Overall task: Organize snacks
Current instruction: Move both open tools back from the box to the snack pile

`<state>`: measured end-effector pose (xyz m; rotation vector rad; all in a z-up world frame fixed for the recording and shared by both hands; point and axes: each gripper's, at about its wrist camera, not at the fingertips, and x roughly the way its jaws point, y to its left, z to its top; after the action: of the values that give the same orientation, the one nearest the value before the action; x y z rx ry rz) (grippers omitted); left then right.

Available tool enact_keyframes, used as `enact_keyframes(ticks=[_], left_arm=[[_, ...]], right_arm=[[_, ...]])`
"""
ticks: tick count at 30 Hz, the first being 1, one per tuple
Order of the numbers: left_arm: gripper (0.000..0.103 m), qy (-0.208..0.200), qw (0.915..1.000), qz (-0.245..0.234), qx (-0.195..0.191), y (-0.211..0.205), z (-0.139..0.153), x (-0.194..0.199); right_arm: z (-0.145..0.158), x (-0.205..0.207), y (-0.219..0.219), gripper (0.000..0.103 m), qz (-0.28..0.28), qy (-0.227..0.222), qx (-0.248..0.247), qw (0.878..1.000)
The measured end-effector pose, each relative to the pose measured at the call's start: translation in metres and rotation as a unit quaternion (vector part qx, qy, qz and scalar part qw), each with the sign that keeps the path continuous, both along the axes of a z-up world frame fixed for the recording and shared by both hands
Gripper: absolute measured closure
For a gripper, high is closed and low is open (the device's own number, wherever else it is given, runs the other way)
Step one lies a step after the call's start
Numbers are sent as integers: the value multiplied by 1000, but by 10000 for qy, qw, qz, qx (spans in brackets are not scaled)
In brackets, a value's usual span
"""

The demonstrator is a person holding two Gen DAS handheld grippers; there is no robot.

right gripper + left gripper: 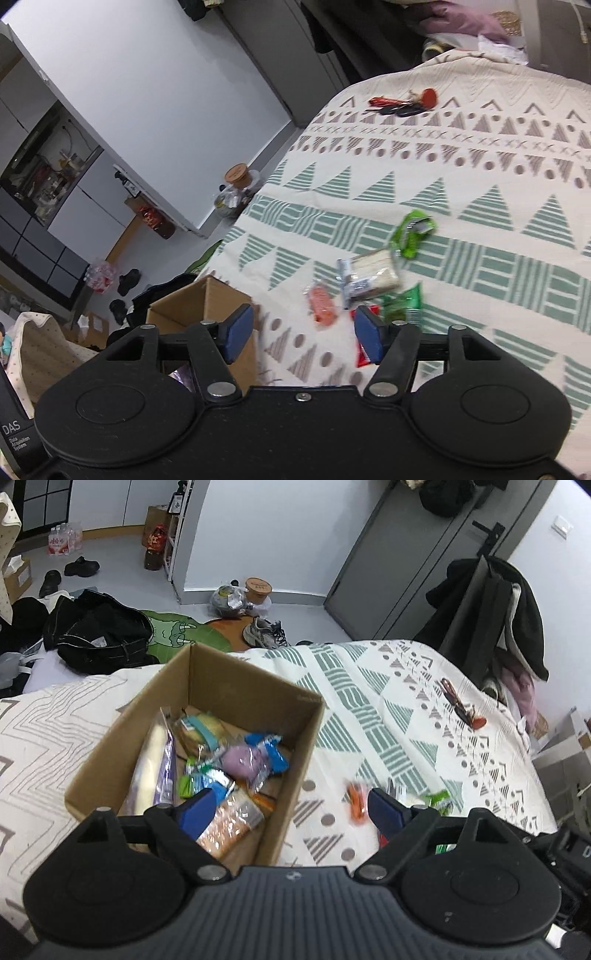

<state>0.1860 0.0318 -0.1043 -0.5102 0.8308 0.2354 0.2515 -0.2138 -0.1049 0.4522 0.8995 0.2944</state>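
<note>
Patterned bedspread [461, 177], orange snack packet [323, 304] just ahead of empty, wide-open right hand-held gripper [303, 332].

The cardboard box [236, 698] is plain brown corrugated board, matt and a bit rough. The snacks inside – like the purple packet [247, 758] – are in glossy, crinkly plastic film that catches the light. Same shine on the green wrapper [412, 234] and orange packet [323, 304] lying on the bedspread [461, 177], which is soft woven cloth – totally matt. The left gripper [291, 808] is matt black plastic with smooth blue pads [197, 810] and small shiny metal pivot pins.
</note>
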Motion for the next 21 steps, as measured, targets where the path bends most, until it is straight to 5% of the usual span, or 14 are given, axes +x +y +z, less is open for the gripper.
enact_keyframes(ticks=[12,15,21], left_arm=[[15,-25,9990,266,344,-37,6,-22],[15,-54,9990,193,404,-50,7,-26],[15,-37,9991,227,357,-69,0,-32]], right_arm=[[1,-18,-38,33,38,-29,-63,10000],[0,-21,-47,22,101,-80,-121,9998],[-7,-25,-61,22,227,-111,-192,9995]])
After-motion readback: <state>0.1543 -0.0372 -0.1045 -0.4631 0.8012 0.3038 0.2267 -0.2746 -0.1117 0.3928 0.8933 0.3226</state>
